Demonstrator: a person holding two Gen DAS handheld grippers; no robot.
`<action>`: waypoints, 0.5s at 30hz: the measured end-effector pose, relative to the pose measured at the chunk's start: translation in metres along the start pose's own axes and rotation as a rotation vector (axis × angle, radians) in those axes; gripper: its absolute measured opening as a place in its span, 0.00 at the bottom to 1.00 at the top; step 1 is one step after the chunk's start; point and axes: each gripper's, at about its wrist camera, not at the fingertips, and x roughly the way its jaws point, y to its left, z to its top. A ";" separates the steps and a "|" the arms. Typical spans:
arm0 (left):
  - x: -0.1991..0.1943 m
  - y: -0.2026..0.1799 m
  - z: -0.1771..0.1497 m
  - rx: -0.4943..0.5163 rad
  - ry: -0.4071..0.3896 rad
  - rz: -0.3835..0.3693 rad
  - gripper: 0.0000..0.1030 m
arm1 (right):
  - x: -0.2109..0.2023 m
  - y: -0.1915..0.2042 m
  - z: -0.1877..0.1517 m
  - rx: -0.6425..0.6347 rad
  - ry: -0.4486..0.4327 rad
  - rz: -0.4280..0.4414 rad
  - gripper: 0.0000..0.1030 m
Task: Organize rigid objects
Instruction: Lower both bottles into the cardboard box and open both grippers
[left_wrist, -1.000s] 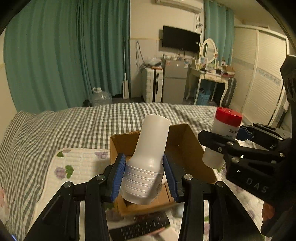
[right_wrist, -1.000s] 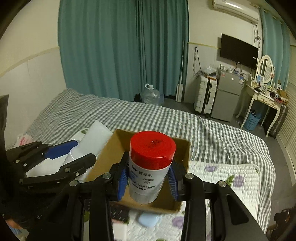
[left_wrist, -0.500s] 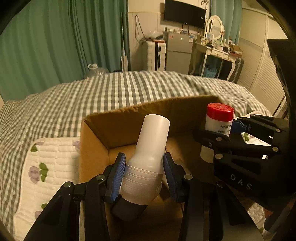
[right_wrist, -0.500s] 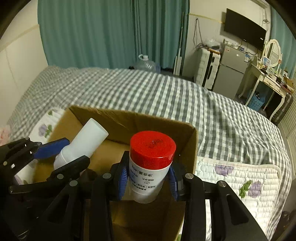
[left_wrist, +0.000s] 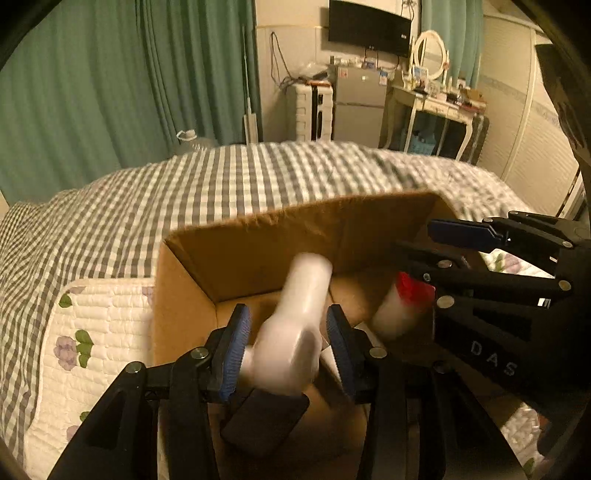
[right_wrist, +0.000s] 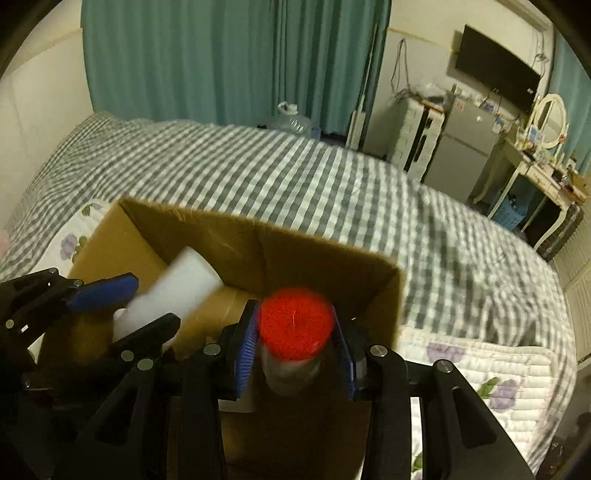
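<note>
The cardboard box (left_wrist: 258, 254) sits open on the bed (left_wrist: 184, 192), and both your tools are already down inside it. It is stiff-walled but light (thin board on soft bedding), so I judge a knock from either tool will shift it — keep off the rim.

The white bottle (left_wrist: 295, 325) lies tilted between the blue pads of your left tool (left_wrist: 286, 345), neck pointing toward the far wall of the box. Those jaws are opening now: a gap shows on either side and the bottle blurs as if dropping free. It looks like smooth, hard plastic, probably light and slippery; if you retake it, grip the wide ribbed body, not the tapering neck, which would likely squirt out of the pads.

The red-capped jar (right_wrist: 295, 328) is smaller, and it is upright in your right tool (right_wrist: 295, 347), which grips it just below the cap. It appears rigid and squat — a firm pinch across the straight body should hold it. Its base is hidden, so I cannot tell whether it rests on the box floor.
</note>
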 end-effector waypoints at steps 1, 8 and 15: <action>-0.007 0.000 0.002 -0.004 -0.010 0.002 0.49 | -0.007 0.000 0.002 0.003 -0.014 -0.002 0.38; -0.099 0.001 0.015 -0.002 -0.165 0.044 0.60 | -0.087 -0.006 0.015 0.070 -0.136 -0.048 0.54; -0.209 0.000 0.001 0.013 -0.349 0.074 0.67 | -0.215 -0.001 0.006 0.091 -0.324 -0.116 0.96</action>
